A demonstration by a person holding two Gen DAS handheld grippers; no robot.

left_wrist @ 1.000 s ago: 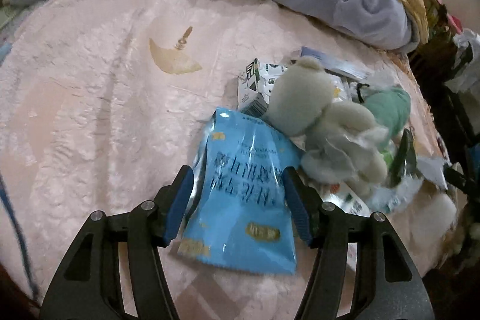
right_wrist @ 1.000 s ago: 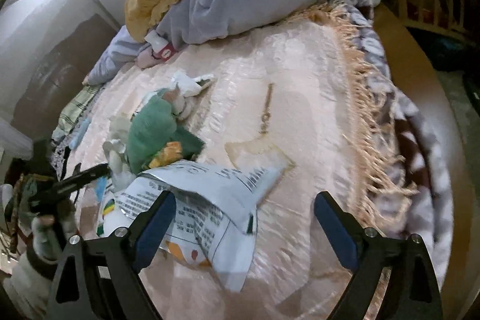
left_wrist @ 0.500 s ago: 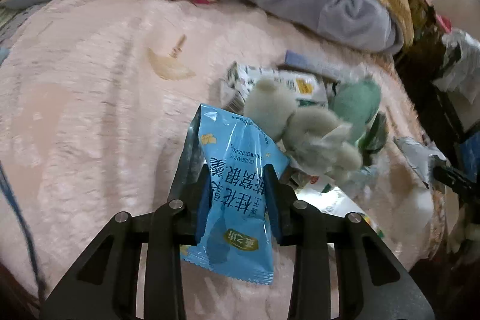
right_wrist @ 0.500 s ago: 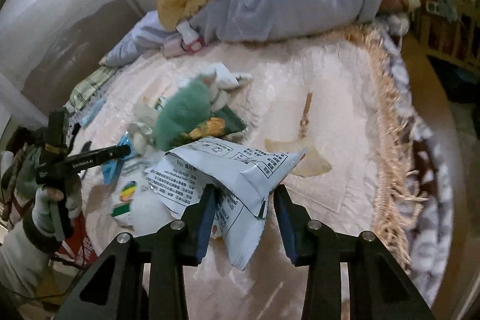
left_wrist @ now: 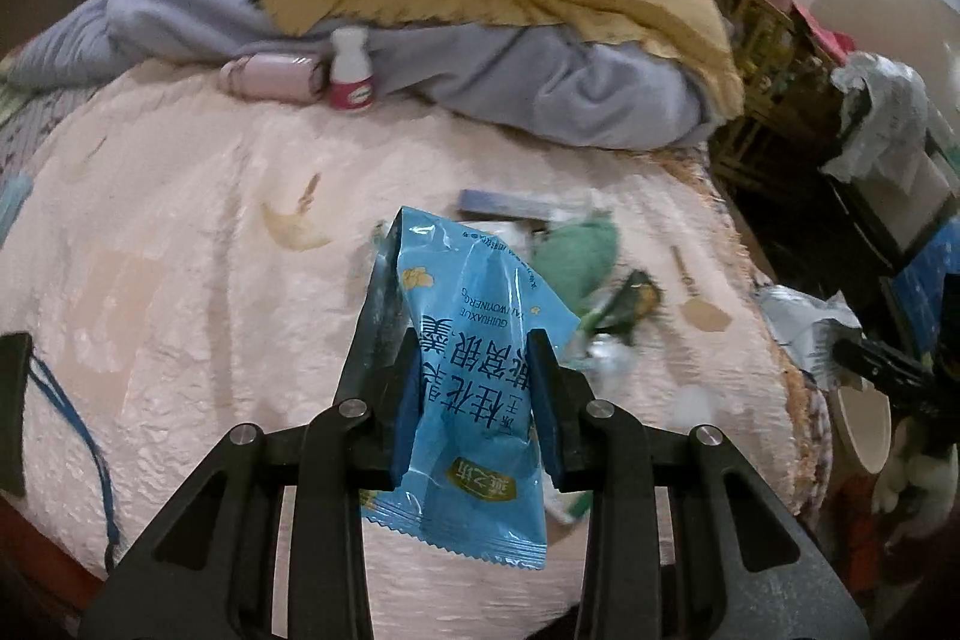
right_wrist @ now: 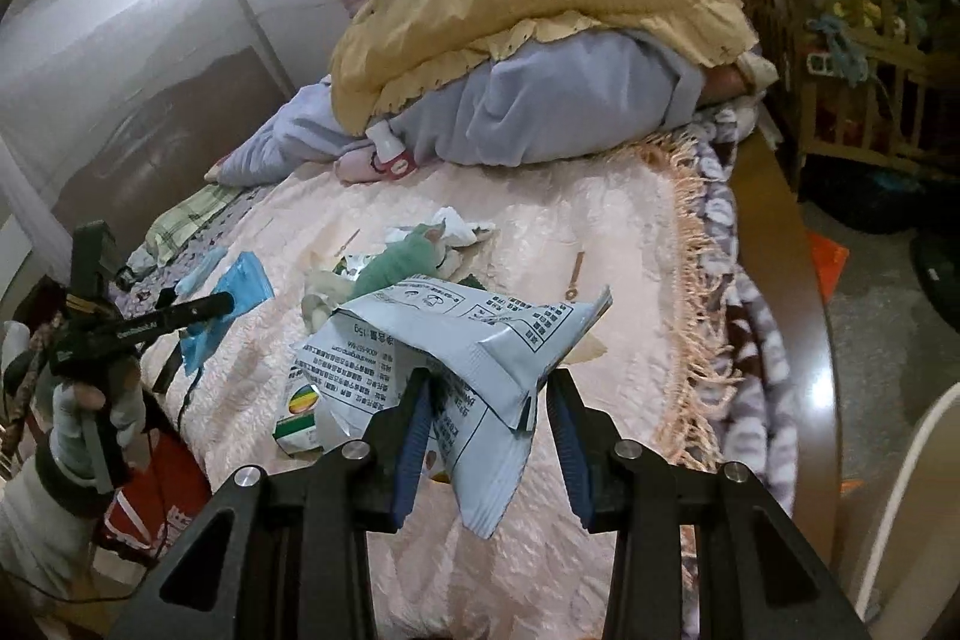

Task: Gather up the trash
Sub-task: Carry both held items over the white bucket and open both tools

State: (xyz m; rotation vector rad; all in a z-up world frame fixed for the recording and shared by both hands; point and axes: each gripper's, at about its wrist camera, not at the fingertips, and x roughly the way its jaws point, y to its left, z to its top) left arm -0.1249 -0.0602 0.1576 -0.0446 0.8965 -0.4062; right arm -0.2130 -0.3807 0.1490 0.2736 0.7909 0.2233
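i'm holding a blue snack wrapper [left_wrist: 474, 388] pinched in my left hand-held gripper [left_wrist: 474, 394] and a pale printed wrapper [right_wrist: 474, 370] in my right hand-held gripper [right_wrist: 489, 424] — both lifted above the bed [right_wrist: 600, 220]. next, i'm judging, they need carrying to a bin — none clearly visible.

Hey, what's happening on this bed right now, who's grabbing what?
A person is clearing trash off a pink bedspread with two handheld grippers. The left gripper is clamped on a blue snack packet, held up off the cover. The right gripper pinches a pale grey printed wrapper, also held up off the cover. More litter is left in the middle of the bed: a green plush toy, crumpled tissue and a small carton.
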